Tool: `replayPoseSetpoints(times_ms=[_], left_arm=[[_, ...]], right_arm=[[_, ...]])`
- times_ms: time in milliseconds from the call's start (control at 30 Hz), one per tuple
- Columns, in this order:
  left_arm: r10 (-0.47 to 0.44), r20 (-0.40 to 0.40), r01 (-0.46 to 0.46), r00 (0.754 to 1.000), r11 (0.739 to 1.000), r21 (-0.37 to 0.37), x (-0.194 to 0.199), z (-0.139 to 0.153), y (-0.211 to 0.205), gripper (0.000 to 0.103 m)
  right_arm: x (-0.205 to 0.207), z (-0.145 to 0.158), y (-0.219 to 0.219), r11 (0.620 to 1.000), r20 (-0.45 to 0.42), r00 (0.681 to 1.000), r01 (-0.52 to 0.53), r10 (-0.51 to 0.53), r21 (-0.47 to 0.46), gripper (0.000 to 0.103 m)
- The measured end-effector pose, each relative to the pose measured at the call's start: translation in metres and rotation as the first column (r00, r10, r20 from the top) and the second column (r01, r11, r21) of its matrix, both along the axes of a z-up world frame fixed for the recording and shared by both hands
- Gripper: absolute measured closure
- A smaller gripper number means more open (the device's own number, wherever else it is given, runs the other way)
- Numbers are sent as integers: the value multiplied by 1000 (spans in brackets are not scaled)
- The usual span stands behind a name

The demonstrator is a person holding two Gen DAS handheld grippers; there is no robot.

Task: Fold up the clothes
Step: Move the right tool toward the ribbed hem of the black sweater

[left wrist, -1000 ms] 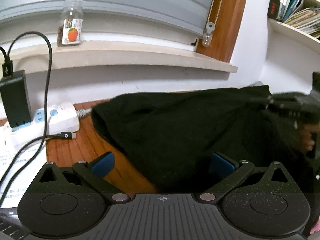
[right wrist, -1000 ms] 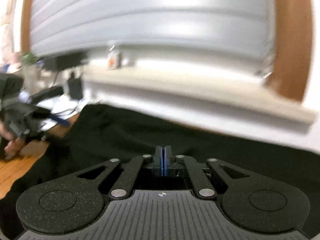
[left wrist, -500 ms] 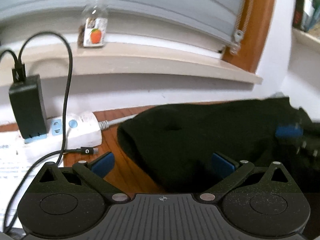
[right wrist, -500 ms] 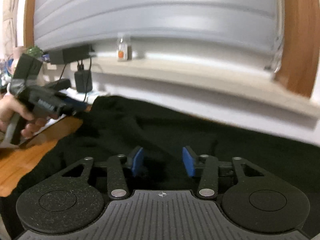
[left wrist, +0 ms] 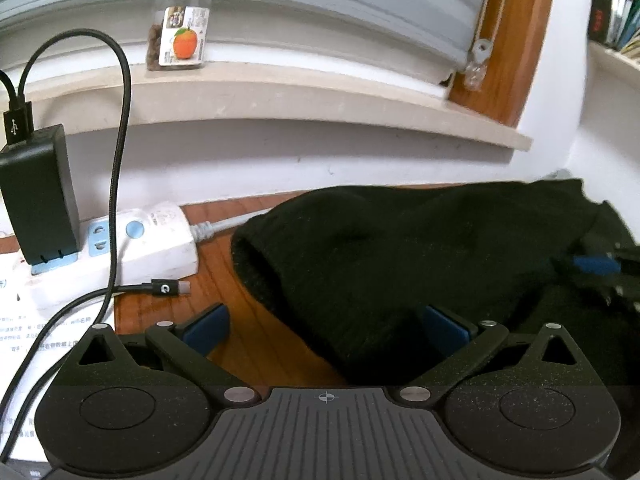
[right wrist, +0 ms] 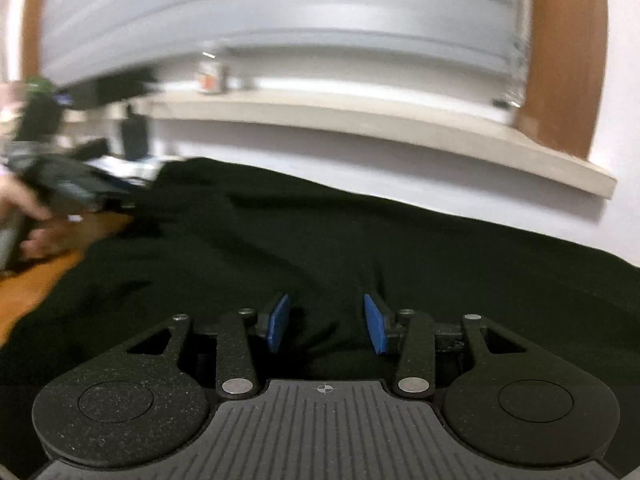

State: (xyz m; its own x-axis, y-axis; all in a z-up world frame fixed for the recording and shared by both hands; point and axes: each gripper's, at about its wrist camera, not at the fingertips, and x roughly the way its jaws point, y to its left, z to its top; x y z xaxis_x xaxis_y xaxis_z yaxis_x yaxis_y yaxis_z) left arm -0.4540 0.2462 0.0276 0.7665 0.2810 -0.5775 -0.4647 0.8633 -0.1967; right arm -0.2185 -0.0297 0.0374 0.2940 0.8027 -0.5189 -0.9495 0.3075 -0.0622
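Note:
A black garment [left wrist: 400, 256] lies bunched on the wooden table [left wrist: 224, 276], its rounded folded edge at the left. My left gripper [left wrist: 326, 326] is open just in front of that edge, its right pad [left wrist: 442, 330] against the cloth and its left pad [left wrist: 206, 326] over bare wood. In the right wrist view the same black garment [right wrist: 400, 256] fills the lower frame. My right gripper [right wrist: 326, 326] is open over it with cloth between the blue pads but not clamped. The right gripper [left wrist: 596, 266] also shows at the right edge of the left wrist view.
A white power strip [left wrist: 108, 248] with a black adapter [left wrist: 38, 200] and a loose cable [left wrist: 120, 140] lies left of the garment, papers [left wrist: 24, 320] beside it. A jar [left wrist: 180, 28] stands on the window sill [left wrist: 280, 96]. A hand holding the other gripper [right wrist: 52, 192] appears blurred at left.
My right gripper went from shut to open and spread wider. The left gripper shifted left, so the garment's edge now sits further right in its view.

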Motion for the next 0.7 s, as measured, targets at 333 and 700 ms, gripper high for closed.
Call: replayPoseSetpoints(times_ms=[333,700], left_arm=[[-110,-9,110,994,989,99,3,10,-50,4],[-95,-37,97,995,993,62,13,-2,-42,4]], right_arm=[[-66,8,-43,996,34,997,-73,71,52,61],[-71,-12,-28,998,-7,998,-61,61,-33,62]])
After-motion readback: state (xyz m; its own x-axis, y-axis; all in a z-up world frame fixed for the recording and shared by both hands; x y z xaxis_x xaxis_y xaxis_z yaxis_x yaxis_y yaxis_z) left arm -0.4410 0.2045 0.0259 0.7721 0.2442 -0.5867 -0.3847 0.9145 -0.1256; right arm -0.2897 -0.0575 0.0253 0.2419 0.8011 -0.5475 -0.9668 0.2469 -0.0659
